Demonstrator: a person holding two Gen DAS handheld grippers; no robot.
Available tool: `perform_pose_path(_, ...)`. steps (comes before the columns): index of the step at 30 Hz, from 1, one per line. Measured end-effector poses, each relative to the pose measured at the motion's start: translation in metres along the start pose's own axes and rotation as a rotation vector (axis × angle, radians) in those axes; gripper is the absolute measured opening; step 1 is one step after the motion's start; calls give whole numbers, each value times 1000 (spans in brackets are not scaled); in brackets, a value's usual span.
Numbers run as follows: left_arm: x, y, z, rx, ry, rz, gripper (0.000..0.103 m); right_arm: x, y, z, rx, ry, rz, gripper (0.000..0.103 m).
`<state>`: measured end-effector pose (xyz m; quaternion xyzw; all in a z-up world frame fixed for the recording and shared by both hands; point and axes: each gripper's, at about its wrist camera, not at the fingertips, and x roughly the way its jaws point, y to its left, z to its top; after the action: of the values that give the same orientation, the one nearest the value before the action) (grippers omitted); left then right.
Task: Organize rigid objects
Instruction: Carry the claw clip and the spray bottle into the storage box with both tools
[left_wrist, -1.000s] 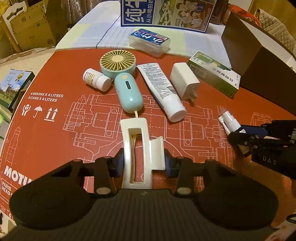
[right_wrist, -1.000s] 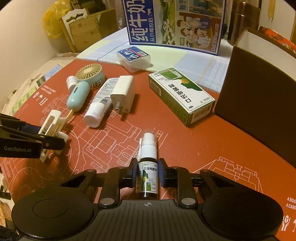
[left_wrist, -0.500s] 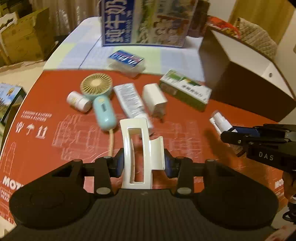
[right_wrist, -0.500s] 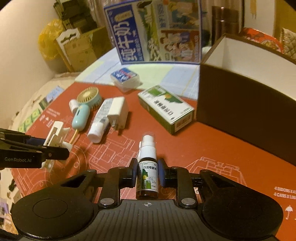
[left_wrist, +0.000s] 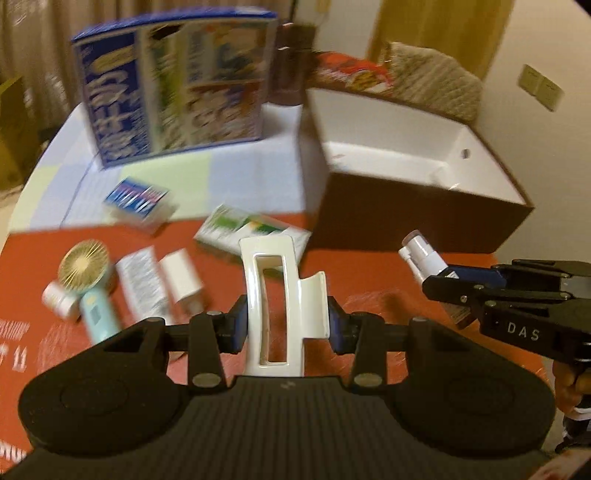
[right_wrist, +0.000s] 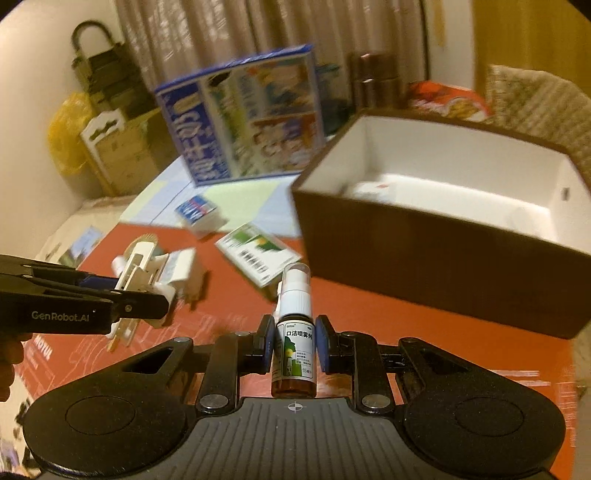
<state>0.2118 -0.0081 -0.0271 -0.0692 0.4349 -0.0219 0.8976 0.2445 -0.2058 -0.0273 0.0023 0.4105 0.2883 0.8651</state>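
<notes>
Red mat (left_wrist: 369, 273): hair clip (left_wrist: 275, 295) between left tongs (left_wrist: 283, 325).

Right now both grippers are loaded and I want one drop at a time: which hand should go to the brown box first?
Probably the right. Its gripper holds the spray bottle nearer the brown box, whose open side faces it. The left gripper, holding the hair clip, sits farther left.

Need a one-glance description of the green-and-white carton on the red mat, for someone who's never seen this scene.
Find the big brown box with the white inside on the red mat. Just off its near-left corner lies the green-and-white carton, flat. It is the only flat carton with a barcode on top; the blue-labelled case behind it sits on the pale cloth, and the white charger to its left is plain.
</notes>
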Motion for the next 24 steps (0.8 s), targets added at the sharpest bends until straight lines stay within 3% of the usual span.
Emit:
perform_pose_path(9,19,-55,58,102,-66,-82,37,-35,-55,28,71,-100,-72,20)
perform_pose_path(18,52,-98,114,168,-96,-96,37,-42,-111,68,124,-178,-129,20)
perform_pose_path(24,79,-122,137,214,-86,-90,37,-31,-139,85,148,-179,-151,20)
